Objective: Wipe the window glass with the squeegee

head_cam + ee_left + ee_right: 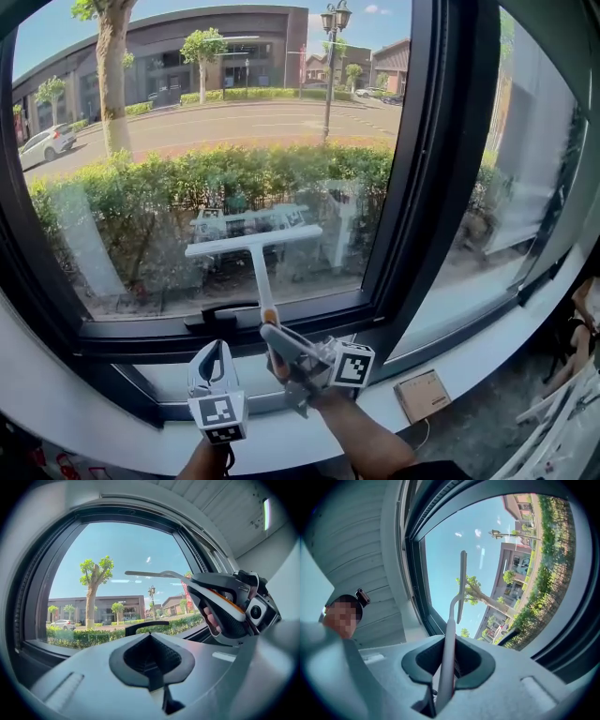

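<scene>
Low on the window glass (216, 112), the squeegee (255, 246) stands upright with its white crossbar lying level against the pane, just above the black window handle (225, 314) on the bottom frame. The right hand-held gripper (274, 336) has its jaws clamped on the lower end of the squeegee's thin stem. The right gripper view shows the pale stem (449, 653) pinched between the dark pads and rising to the crossbar overhead. The left hand-held gripper (214, 361) hangs beside it near the sill. In its own view its jaws (151, 663) are pressed together with nothing between them.

The squeegee looks light and stiff, with a slim smooth stem and a long crossbar. Its wiping edge cannot be made out, but it is probably soft enough to flex against the pane. Because the hold sits far from the crossbar, the tool will likely act as a lever. Uneven pressure could tip one end off the glass, or let the round stem twist between the pads. A firm squeeze on the stem, with the crossbar pushed flat and only moderately hard, seems the safest way to drag it. The pane itself calls for steady rather than heavy force.
</scene>
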A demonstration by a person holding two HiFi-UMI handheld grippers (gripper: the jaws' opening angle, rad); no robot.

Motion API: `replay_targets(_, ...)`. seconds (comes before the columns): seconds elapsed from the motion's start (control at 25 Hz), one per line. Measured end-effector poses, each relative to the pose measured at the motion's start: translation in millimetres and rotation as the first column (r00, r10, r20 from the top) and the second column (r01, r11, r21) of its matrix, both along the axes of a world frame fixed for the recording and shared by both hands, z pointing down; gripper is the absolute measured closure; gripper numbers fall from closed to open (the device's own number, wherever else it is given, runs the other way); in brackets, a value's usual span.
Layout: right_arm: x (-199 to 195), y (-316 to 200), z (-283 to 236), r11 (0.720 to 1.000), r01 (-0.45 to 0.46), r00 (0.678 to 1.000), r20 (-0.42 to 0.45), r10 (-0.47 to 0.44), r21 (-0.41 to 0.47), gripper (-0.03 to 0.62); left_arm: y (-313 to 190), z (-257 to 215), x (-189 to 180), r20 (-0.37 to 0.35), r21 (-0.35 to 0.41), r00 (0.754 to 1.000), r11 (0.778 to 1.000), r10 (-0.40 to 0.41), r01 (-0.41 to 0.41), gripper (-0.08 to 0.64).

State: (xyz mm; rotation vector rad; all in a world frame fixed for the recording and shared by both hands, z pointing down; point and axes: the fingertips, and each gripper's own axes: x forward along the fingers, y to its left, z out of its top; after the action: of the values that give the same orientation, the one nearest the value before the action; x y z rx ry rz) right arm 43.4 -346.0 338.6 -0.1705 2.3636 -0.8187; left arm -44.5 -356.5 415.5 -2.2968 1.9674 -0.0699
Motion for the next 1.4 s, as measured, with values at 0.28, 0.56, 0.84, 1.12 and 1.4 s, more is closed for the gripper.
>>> replay_targets(0.28, 32, -6, -97, 0.978, -0.012, 1.000, -0.002, 0.013, 0.208, 0.545, -1, -103, 19, 0.011, 0.234, 1.000, 0.972, -0.022, 0.019, 0.541)
replay_targets(0.56, 54, -28, -190, 0.954, 0.005, 0.999, 0.039, -0.017, 0.299, 0.545, -5, -180, 53, 0.111, 0.325, 0.993, 0.945, -0.051, 0.012, 0.541)
replay_targets(0.84, 47, -38, -213, 0.953, 0.038, 0.998, 0.030, -0.049, 0.301, 0.546, -6, -189, 70, 0.143, 0.328, 0.988, 0.945, -0.057, 0.007, 0.541)
replay_targets(1.12, 55, -47, -197, 0.968, 0.039, 0.997, 0.049, -0.053, 0.249, 0.546, -12, -191, 70, 0.140, 0.320, 0.988, 0.947, -0.064, 0.016, 0.541)
replay_targets(1.4, 70, -43, -152, 0.981, 0.047, 0.993, 0.098, -0.066, 0.188, 0.545, -20, -175, 78, 0.087, 0.280, 0.995, 0.960, -0.042, 0.016, 0.541)
